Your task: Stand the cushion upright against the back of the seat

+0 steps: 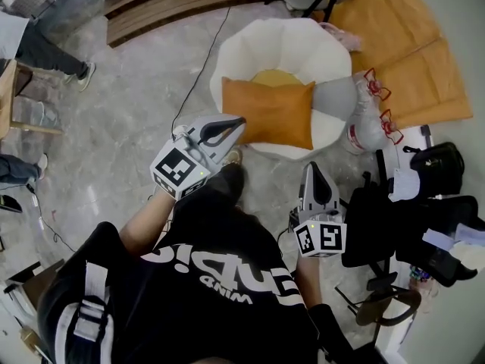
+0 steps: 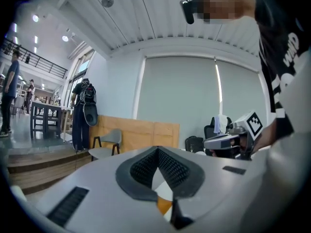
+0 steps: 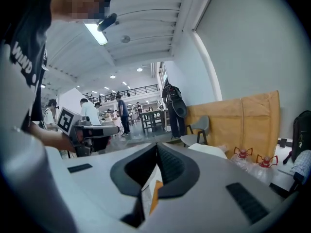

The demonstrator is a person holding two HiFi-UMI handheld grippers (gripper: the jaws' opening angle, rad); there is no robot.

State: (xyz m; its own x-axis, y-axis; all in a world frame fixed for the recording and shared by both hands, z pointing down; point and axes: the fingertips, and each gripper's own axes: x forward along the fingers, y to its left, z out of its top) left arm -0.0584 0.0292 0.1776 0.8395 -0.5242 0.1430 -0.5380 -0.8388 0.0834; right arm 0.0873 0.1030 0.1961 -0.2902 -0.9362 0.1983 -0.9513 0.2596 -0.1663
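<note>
The orange cushion lies tilted across the front of the white round armchair, its top edge leaning toward the seat's inside. A yellow patch shows behind it. My left gripper is shut and empty, its tip near the cushion's lower left corner. The right gripper is also shut and empty, short of the chair's front right. In the left gripper view the jaws meet, with a sliver of orange cushion below them. The right gripper view shows closed jaws and the same orange cushion.
A grey cushion sits at the chair's right side. Water bottles with red handles stand to its right, with black bags and an office chair beyond. Cardboard panels lie behind. A cable runs over the floor.
</note>
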